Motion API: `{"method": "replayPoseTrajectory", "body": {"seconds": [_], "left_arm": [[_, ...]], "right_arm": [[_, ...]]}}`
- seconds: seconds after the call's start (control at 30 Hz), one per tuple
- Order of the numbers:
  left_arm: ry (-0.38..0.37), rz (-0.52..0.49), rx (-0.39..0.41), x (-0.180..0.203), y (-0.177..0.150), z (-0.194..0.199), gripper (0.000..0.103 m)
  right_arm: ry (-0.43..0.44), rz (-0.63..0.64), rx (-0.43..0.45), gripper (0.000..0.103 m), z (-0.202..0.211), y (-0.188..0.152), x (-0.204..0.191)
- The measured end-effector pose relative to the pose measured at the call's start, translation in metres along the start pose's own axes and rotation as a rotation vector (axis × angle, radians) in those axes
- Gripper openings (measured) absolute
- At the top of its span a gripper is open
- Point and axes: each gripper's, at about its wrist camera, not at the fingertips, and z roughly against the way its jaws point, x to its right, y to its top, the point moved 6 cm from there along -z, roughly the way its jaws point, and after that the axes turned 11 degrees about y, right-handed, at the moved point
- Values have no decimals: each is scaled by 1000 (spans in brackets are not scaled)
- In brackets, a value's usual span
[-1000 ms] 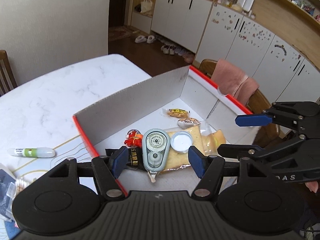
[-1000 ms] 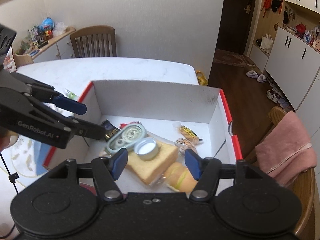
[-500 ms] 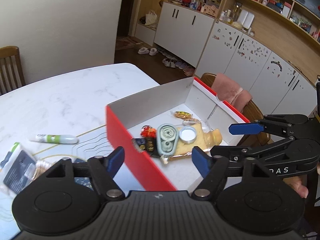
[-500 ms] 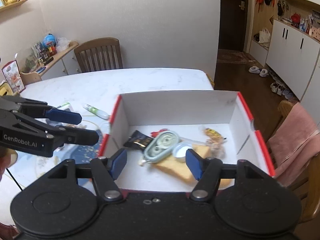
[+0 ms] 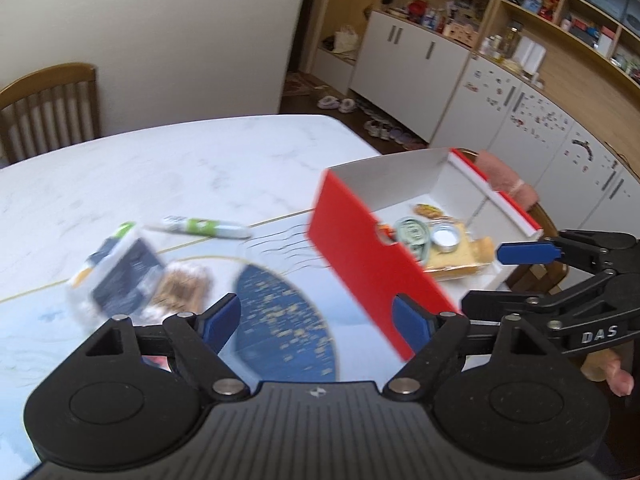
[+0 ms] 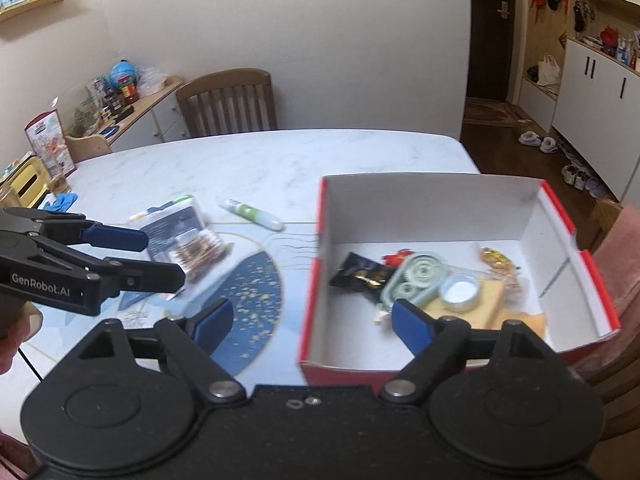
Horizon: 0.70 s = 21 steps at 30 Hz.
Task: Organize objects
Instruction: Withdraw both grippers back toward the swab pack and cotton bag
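Note:
A red box with white inside (image 6: 432, 200) (image 5: 360, 256) stands on the marble table. In it lie a pale green correction tape (image 6: 416, 276), a round tin lid (image 6: 460, 292), bagged bread (image 6: 496, 308), a black packet (image 6: 360, 276) and small sweets. Left of the box lie a green-and-white tube (image 6: 252, 214) (image 5: 200, 226) and a clear packet with brown sticks (image 6: 188, 240) (image 5: 128, 276). My left gripper (image 5: 316, 320) (image 6: 160, 258) hovers over the blue mat, jaws opening, nothing between them. My right gripper (image 6: 312, 318) (image 5: 488, 278) hangs at the box's near left corner, jaws opening, also empty.
A blue round placemat (image 6: 252, 304) lies under the left gripper. A wooden chair (image 6: 228, 104) stands behind the table, and a pink cloth (image 6: 624, 264) hangs on another chair right of the box. A cluttered sideboard (image 6: 120, 112) runs along the far left wall.
Both grippers have drawn back from over the box and shifted left, so the table left of it has come into view. Both pairs of jaws have widened. The box's contents have stayed put.

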Motion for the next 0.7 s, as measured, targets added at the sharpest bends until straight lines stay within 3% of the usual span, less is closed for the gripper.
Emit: {"method": "replayPoseTrajectory", "body": {"seconds": [0.27, 0.37, 0.7], "left_arm": [[45, 67, -26, -61, -17, 0, 85], [57, 81, -23, -80, -22, 1, 95], [78, 87, -5, -125, -30, -7, 102]], "right_arm": [[19, 5, -14, 95, -24, 2, -38], [19, 6, -24, 95, -34, 4, -50], [16, -20, -62, 95, -74, 15, -79]]}}
